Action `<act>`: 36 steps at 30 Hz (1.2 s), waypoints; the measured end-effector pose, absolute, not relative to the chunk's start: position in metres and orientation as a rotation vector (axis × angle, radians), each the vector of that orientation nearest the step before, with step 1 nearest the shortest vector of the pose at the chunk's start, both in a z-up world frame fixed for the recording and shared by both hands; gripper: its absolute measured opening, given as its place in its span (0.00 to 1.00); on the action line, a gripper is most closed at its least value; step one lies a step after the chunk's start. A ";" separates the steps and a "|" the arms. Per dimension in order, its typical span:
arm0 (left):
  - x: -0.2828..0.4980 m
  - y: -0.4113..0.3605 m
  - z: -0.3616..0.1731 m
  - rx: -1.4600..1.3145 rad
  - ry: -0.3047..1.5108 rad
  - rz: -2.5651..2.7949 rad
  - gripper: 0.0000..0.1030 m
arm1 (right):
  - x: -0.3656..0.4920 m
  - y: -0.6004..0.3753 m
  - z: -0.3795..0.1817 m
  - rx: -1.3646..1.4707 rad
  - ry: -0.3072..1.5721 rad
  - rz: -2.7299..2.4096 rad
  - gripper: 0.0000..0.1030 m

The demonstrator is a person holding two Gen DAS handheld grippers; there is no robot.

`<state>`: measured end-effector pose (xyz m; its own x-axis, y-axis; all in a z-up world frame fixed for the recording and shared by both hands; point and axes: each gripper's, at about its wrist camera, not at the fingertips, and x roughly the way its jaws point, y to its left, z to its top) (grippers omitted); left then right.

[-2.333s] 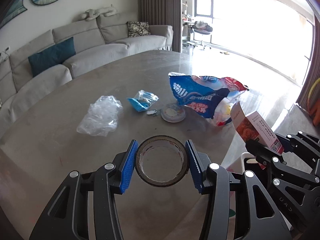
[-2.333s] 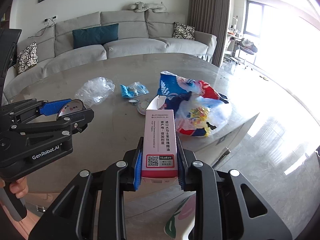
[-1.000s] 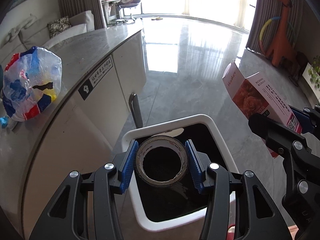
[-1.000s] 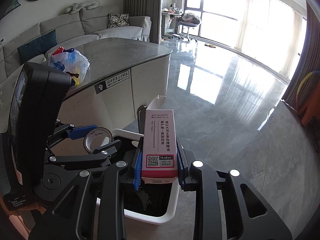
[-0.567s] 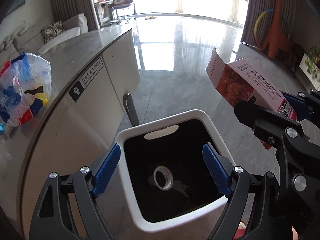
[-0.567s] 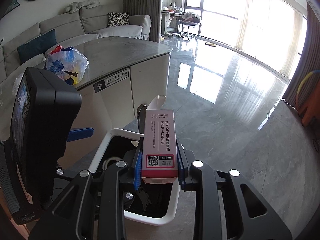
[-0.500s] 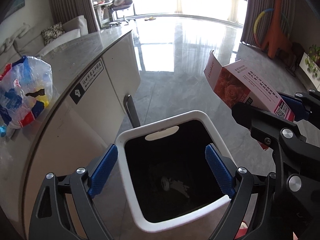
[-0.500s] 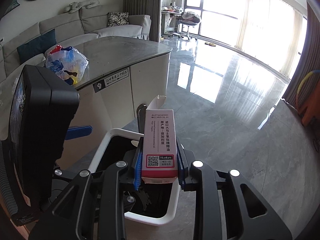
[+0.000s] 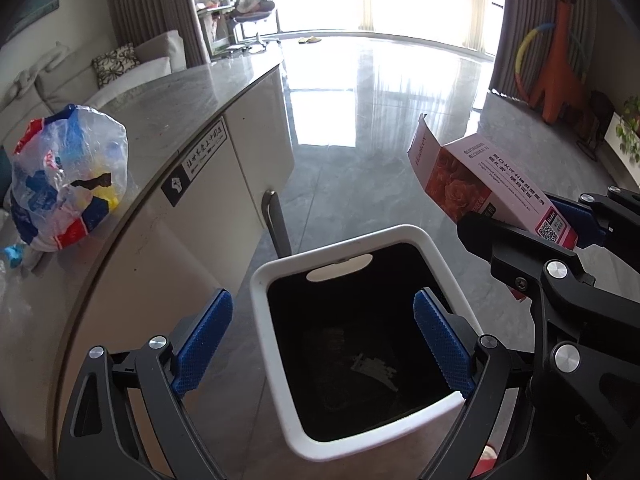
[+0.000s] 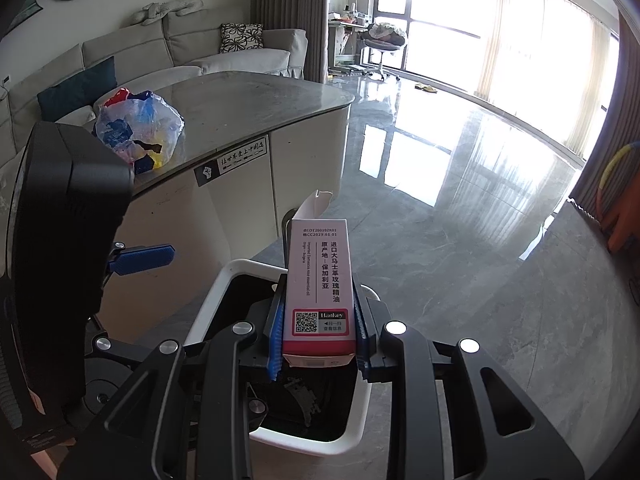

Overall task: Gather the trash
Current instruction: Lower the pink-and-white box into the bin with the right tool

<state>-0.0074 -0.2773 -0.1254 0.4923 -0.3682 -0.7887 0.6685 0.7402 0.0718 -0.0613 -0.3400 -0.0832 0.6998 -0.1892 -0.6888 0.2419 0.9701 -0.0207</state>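
Though bin depths dim: left gripper wide, right gripper clamping box.

1. Your bin stands on the floor, just beside the counter end.
2. A filled bag sits on the countertop near its curved edge.
3. Your carton hangs over the bin's rim.
4. A sofa lies behind the counter.

Pink box reads "Hankey" (beside a QR code) — also "Bulgaria".
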 end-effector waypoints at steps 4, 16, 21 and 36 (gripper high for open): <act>-0.002 -0.265 -0.122 0.388 0.840 -0.618 0.90 | -0.059 -0.343 -0.085 0.083 0.761 -0.239 0.28; 0.010 -0.227 -0.107 0.374 0.810 -0.519 0.90 | -0.048 -0.342 -0.093 0.101 0.779 -0.248 0.28; 0.018 -0.210 -0.095 0.313 0.806 -0.491 0.92 | -0.043 -0.343 -0.108 0.092 0.820 -0.255 0.28; 0.016 -0.201 -0.082 0.243 0.780 -0.504 0.97 | -0.035 -0.339 -0.130 0.064 0.882 -0.268 0.43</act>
